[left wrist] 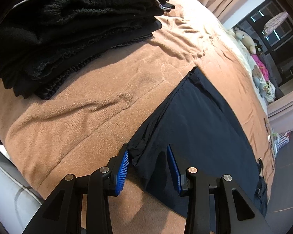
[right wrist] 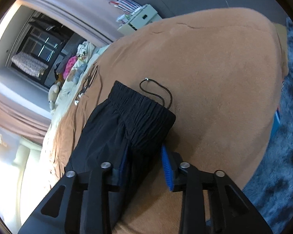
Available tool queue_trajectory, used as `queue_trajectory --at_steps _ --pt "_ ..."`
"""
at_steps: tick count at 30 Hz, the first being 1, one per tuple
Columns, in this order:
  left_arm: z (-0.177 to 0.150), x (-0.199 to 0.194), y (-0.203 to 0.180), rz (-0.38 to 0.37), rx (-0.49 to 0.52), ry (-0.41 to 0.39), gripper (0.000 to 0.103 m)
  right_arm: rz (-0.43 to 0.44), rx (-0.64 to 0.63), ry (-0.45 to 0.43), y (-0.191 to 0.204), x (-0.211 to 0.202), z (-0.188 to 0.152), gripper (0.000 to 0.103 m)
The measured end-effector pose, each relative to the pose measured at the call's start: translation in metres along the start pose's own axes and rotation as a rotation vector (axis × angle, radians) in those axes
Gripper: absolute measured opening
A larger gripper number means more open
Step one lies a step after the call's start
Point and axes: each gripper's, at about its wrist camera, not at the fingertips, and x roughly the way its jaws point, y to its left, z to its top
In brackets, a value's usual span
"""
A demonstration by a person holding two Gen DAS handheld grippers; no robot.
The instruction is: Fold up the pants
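While the pants (right wrist: 127, 124) lie long toward the bed's (right wrist: 214, 78) far end, both claws, left (left wrist: 148, 167) and right (right wrist: 144, 167), stand released around their near edge.

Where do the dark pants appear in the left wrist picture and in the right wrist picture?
Left wrist view: the pants lie at lower right on the brown blanket, one crumpled edge between the left claw pads.
Right wrist view: the pants lie at centre, the elastic waistband at their top.
Shared landmark: the soft toys at the bed's far edge.
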Motion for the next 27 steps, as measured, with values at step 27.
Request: queue_trajectory --at_steps 27 --pt "-0.025 -0.024 -0.009 -0.038 0.052 -0.028 0.045 0.177 -0.842 0.217 0.238 0.086 -0.021 0.066"
